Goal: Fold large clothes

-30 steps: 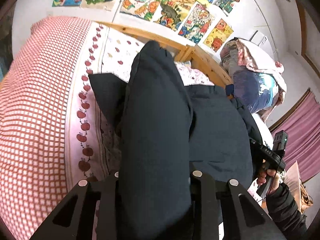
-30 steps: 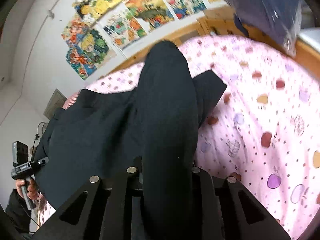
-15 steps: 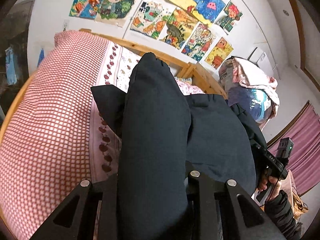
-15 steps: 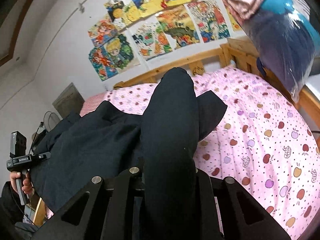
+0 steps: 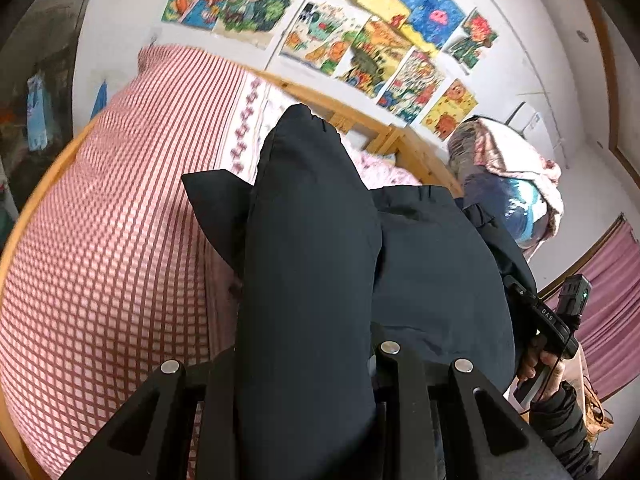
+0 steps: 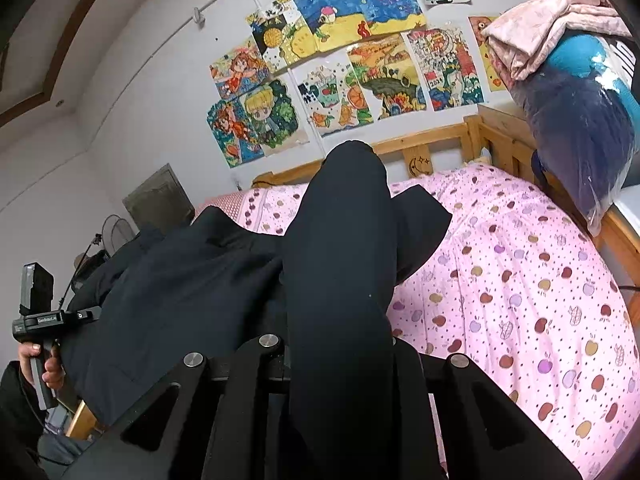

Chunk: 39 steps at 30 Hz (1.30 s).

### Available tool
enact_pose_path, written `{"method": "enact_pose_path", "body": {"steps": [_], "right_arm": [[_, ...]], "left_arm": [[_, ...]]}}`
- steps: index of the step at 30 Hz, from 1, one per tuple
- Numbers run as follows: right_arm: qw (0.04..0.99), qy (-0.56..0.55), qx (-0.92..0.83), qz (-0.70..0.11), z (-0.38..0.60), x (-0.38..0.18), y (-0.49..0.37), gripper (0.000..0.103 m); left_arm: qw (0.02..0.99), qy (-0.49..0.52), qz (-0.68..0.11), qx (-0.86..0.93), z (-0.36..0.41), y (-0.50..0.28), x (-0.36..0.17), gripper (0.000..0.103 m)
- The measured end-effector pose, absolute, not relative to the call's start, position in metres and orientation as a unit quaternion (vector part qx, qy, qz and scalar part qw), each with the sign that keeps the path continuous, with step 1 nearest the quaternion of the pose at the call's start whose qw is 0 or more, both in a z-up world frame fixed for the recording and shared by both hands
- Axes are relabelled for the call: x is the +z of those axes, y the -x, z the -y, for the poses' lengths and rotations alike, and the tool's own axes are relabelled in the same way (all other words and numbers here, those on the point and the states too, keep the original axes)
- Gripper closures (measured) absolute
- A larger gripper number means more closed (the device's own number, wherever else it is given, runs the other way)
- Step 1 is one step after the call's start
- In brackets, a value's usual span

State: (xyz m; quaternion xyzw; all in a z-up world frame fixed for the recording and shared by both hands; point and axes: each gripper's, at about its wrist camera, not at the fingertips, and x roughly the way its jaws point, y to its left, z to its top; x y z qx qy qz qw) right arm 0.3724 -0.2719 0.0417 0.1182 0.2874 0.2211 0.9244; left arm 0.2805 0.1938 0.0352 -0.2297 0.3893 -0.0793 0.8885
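The left gripper point(image 5: 308, 360) has its fingers squeezed on the dark garment point(image 5: 432, 264). The right gripper point(image 6: 340, 352) pinches it too. The cloth hangs between the 2, lifted over the bed point(image 6: 520, 280). Behind are bright drawings point(image 6: 360, 72) on the wall.

One dark garment point(image 5: 312, 264), two grippers point(image 5: 308, 364) point(image 6: 340, 364), one wooden bed point(image 6: 416, 146), one pink apple-print sheet point(image 6: 520, 280), one red-checked quilt point(image 5: 112, 240), one bagged bundle point(image 6: 580, 120) at two o'clock, roughly ten wall drawings point(image 6: 340, 76)
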Motion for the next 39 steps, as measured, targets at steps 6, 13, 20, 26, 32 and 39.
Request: {"method": "enact_pose_path", "body": {"steps": [6, 13, 20, 26, 32, 39], "right_arm": [[0.923, -0.084, 0.181, -0.328, 0.260, -0.009, -0.383, 0.088], [0.923, -0.082, 0.146, -0.347, 0.264, -0.034, -0.387, 0.083], [0.916, -0.079, 0.120, -0.374, 0.269, -0.055, -0.385, 0.040], [0.918, -0.089, 0.094, -0.375, 0.275, -0.061, -0.378, 0.021], [0.939, -0.081, 0.072, -0.325, 0.279, -0.042, -0.358, 0.016], [0.955, -0.058, 0.087, -0.279, 0.271, -0.012, -0.333, 0.012]], "left_arm": [[0.880, 0.242, -0.401, -0.080, -0.201, -0.287, 0.003, 0.076], [0.883, 0.220, -0.410, -0.058, -0.199, -0.289, -0.008, 0.053], [0.893, 0.199, -0.403, -0.019, -0.203, -0.280, -0.007, 0.023], [0.913, 0.162, -0.372, 0.038, -0.199, -0.264, 0.007, 0.011], [0.931, 0.150, -0.325, 0.069, -0.197, -0.245, 0.030, 0.008], [0.948, 0.146, -0.273, 0.074, -0.187, -0.220, 0.056, 0.001]]}}
